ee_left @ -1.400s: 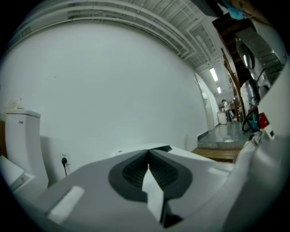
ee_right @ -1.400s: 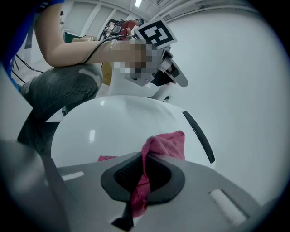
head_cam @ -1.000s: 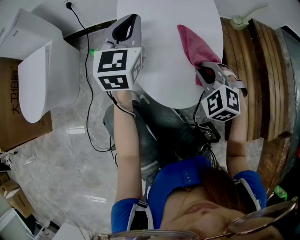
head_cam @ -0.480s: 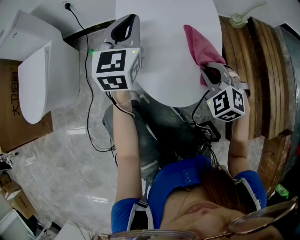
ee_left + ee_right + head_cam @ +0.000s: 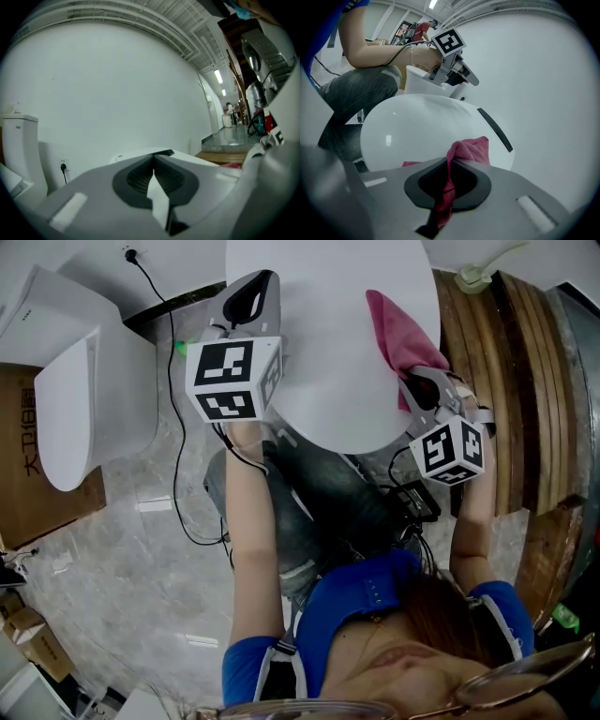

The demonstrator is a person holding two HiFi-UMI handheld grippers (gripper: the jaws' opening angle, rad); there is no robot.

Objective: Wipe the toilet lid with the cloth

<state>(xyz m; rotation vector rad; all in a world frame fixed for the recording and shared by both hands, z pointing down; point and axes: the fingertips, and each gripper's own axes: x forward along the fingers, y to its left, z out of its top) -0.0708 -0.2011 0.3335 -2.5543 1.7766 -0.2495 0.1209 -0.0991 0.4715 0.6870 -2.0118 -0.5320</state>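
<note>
My right hand-held gripper point(image 5: 449, 161) pinched a bunched fold of the soft, limp cloth point(image 5: 398, 334), which lay at the slick toilet lid's point(image 5: 323, 362) right edge, while the left hand-held gripper point(image 5: 153, 161) looked pressed together.

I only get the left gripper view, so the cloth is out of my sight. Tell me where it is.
Observer: The pink cloth is pinched in the right gripper, with the jaws closed on it.
Operator: Say what its free end is doing.
Observer: In the head view it lies on the right part of the white toilet lid.
Operator: Now place my left gripper.
Observer: The left gripper sits at the lid's left edge, apart from the cloth.
</note>
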